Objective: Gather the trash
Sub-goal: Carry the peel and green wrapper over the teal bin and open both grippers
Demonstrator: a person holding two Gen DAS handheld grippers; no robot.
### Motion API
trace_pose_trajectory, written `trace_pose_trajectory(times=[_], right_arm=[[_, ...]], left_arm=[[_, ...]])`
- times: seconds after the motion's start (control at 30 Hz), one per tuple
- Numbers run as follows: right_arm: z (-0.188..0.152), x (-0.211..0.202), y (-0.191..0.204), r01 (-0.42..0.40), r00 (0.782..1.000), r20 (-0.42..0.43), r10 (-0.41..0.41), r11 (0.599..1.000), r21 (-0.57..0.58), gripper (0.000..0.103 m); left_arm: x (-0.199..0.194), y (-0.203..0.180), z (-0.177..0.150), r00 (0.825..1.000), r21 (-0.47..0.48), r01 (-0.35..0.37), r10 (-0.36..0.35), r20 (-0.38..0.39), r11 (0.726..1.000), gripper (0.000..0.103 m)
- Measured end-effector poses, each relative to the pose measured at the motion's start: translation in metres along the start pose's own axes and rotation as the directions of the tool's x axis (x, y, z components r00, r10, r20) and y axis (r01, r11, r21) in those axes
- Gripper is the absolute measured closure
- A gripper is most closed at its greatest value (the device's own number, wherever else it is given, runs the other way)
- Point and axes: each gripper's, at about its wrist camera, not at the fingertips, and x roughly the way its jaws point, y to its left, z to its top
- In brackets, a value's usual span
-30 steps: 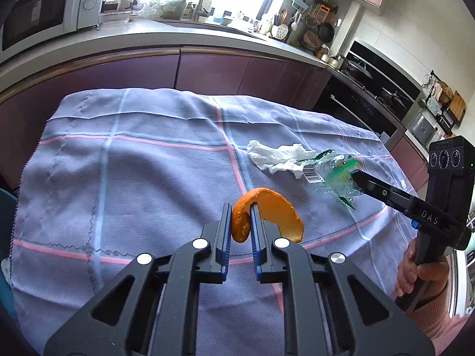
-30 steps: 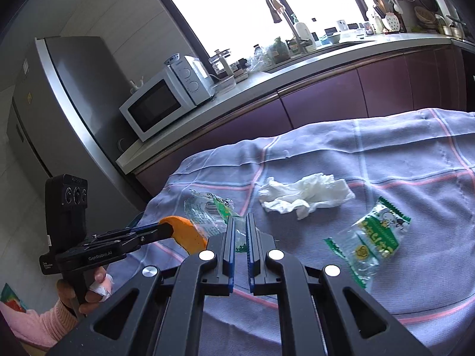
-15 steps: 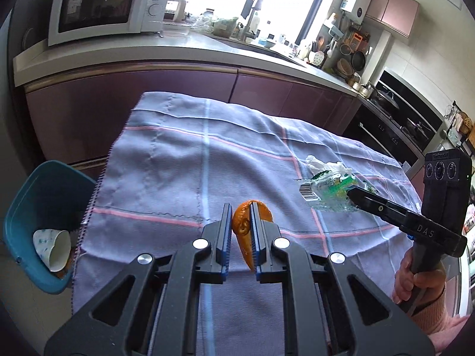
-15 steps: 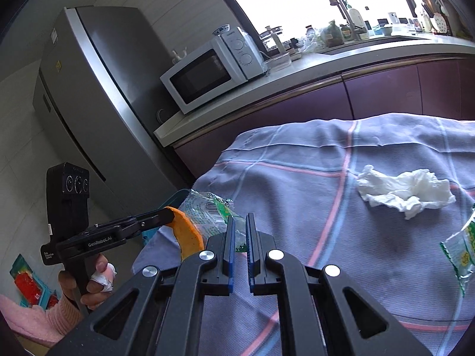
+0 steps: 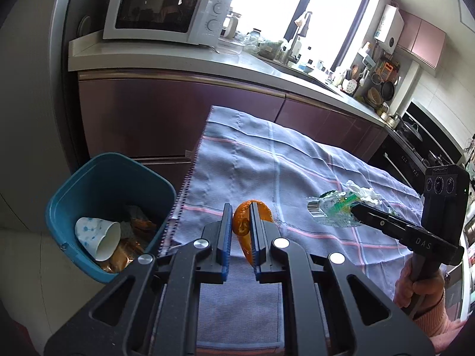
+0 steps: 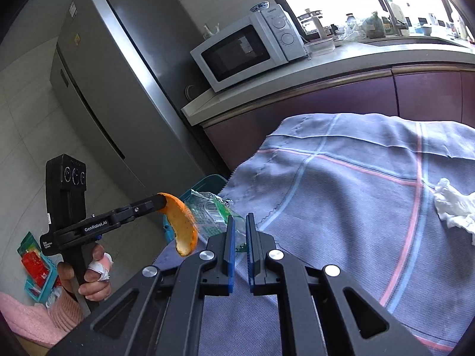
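My left gripper [image 5: 239,210] is shut on an orange peel [image 5: 242,225], held above the left end of the cloth-covered table [image 5: 267,160]; the peel also shows in the right wrist view [image 6: 181,225]. My right gripper [image 6: 239,222] is shut on a clear and green plastic wrapper [image 6: 210,210], which also shows in the left wrist view [image 5: 332,210]. A teal trash bin [image 5: 89,178] stands on the floor left of the table, with a paper cup [image 5: 98,237] and other trash inside. A crumpled white tissue [image 6: 454,204] lies on the cloth.
A kitchen counter [image 5: 178,59] with a microwave [image 5: 166,12] runs behind the table. A tall steel fridge [image 6: 112,89] stands at the left. Red packets in a small teal basket [image 6: 38,267] lie on the floor.
Both grippers have swung left with their loads, from over the middle of the table towards its left end. The teal bin has come fully into the left wrist view.
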Motion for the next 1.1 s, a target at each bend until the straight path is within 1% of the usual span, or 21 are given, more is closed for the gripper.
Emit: trace_pose_trajectory(times=[0.3,0.53,0.83,1.1], right_arm=[[0.015,0.031,0.028,-0.061,0.997,-0.043,0.059,0.997,-0.055,0.097],[0.027,0.061,0.049,-0.107,0.991,-0.087,0.100,0.991,-0.085,0.097],[0.042,0.107,0.072,-0.157,0.979,-0.146,0.141,0.983,-0.098,0.097],[0.046,0.153,0.091,-0.161,0.969,-0.209,0.134,0.980,-0.120,0.097]], left_arm=[[-0.027,0.044,0.013,0.995,-0.067,-0.074,0.078,0.068,0.995,0.091],[-0.037,0.078,0.021,0.985,-0.117,-0.130,0.142,0.094,0.985,0.091],[-0.024,0.113,0.029,0.973,-0.151,-0.205,0.218,0.072,0.967,0.091],[0.003,0.135,0.032,0.965,-0.170,-0.249,0.259,0.035,0.953,0.091]])
